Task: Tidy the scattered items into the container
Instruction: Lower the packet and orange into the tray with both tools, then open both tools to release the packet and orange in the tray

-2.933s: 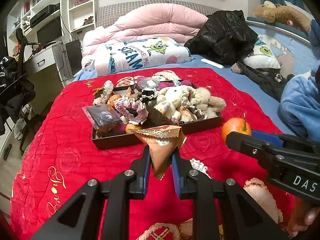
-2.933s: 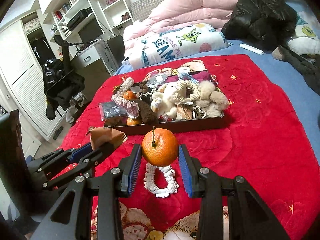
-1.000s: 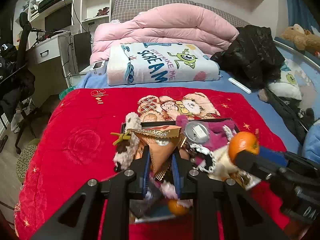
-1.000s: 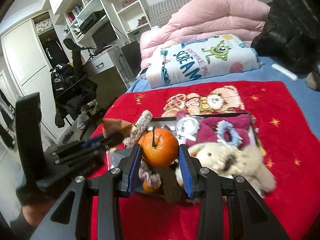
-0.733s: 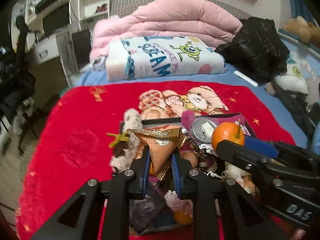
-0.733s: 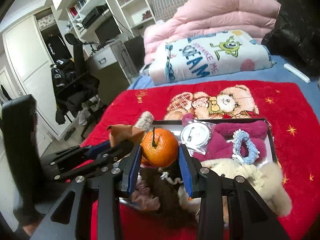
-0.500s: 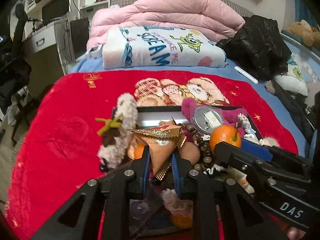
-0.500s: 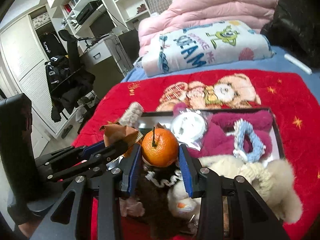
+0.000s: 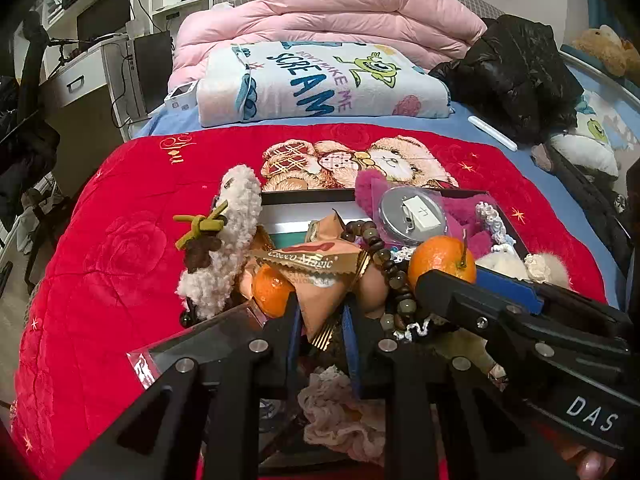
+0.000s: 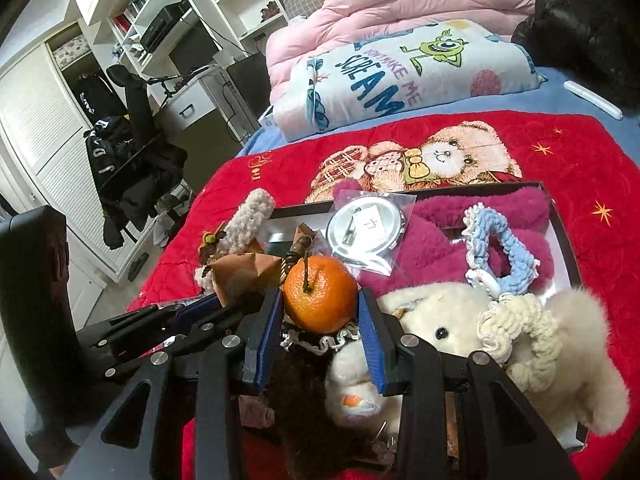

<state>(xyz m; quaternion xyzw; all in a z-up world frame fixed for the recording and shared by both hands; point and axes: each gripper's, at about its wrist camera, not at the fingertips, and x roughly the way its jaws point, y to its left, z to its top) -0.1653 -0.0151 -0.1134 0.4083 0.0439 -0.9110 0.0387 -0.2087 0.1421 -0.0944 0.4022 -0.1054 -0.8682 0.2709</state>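
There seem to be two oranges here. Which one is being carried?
The stemmed orange, clamped between the right tool's blue pads. The other orange lies loose in the tray, half hidden behind the snack packet.

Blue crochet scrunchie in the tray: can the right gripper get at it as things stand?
Probably not yet. The right gripper is shut on the tangerine. The blue scrunchie itself lies uncovered on the magenta plush, so once the jaws are free, access looks clear.

Folded blanket (image 9: 320, 80) reads "SCREAM" (smaller: "DON'T MAKE ME").
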